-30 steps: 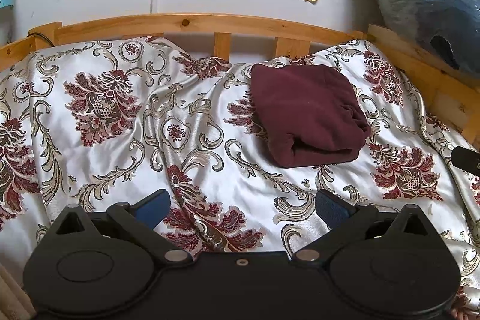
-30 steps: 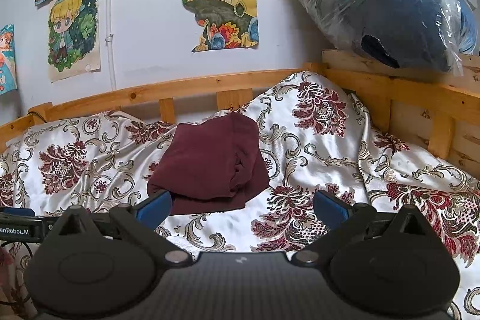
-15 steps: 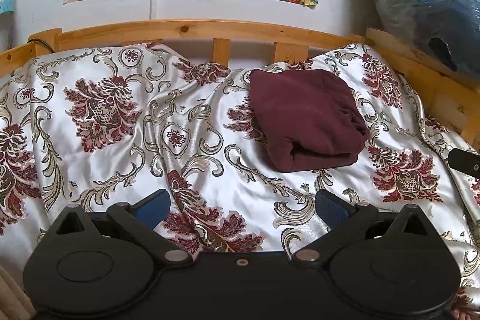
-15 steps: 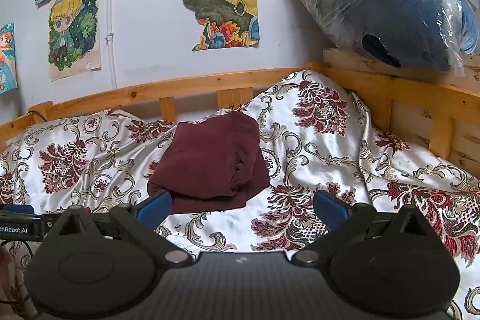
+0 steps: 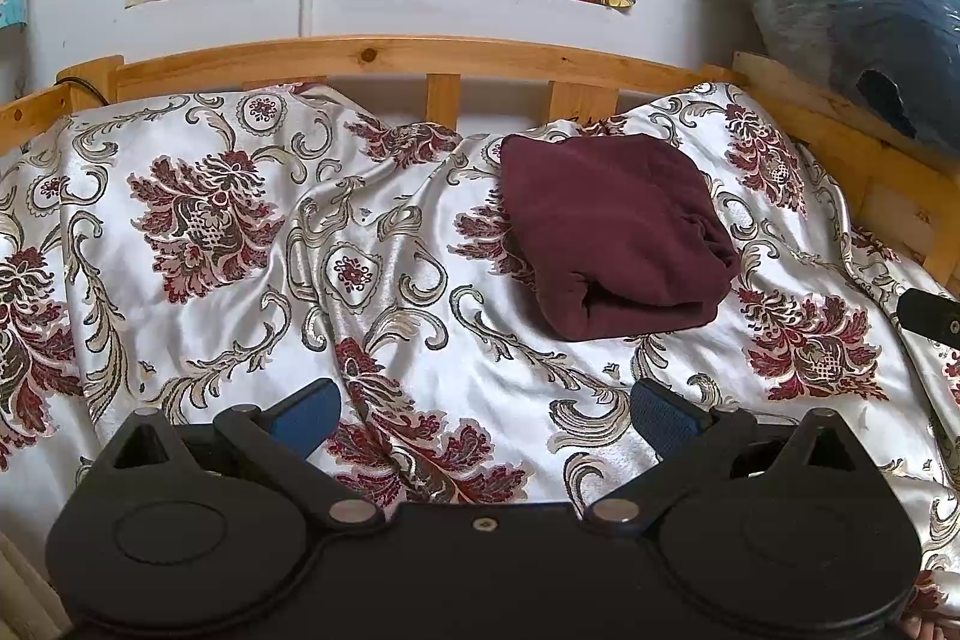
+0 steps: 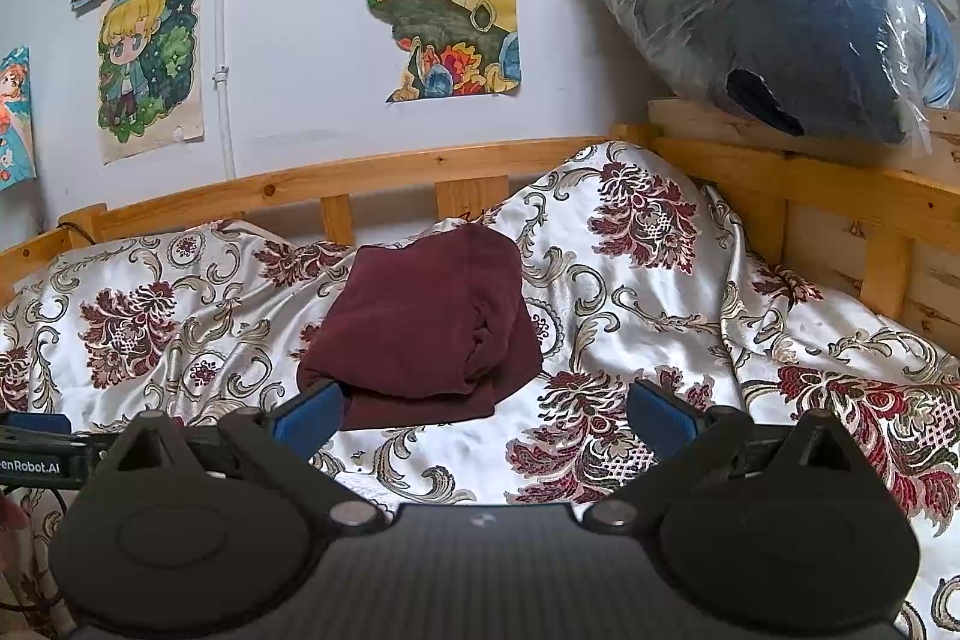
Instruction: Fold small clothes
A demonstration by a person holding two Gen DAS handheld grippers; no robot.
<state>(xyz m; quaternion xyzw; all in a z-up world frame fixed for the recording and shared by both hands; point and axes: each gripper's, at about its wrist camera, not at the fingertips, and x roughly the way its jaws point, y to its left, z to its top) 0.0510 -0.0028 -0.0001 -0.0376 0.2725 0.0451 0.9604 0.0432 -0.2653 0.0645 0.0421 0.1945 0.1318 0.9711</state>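
Observation:
A dark maroon garment lies folded into a thick square on the floral satin bedspread, towards the far right of the bed. It also shows in the right wrist view, centre left. My left gripper is open and empty, held over the bedspread well short of the garment. My right gripper is open and empty, just short of the garment's near edge. The right gripper's body shows at the right edge of the left wrist view; the left gripper's body shows at the left edge of the right wrist view.
A wooden bed rail runs along the far side and the right side. A plastic-wrapped dark blue bundle sits on the right rail with dark cloth on top. Drawings hang on the wall behind.
The left wrist view has tilted down slightly, so the garment and rail sit a little lower in frame. The right gripper has barely moved. Both stay open.

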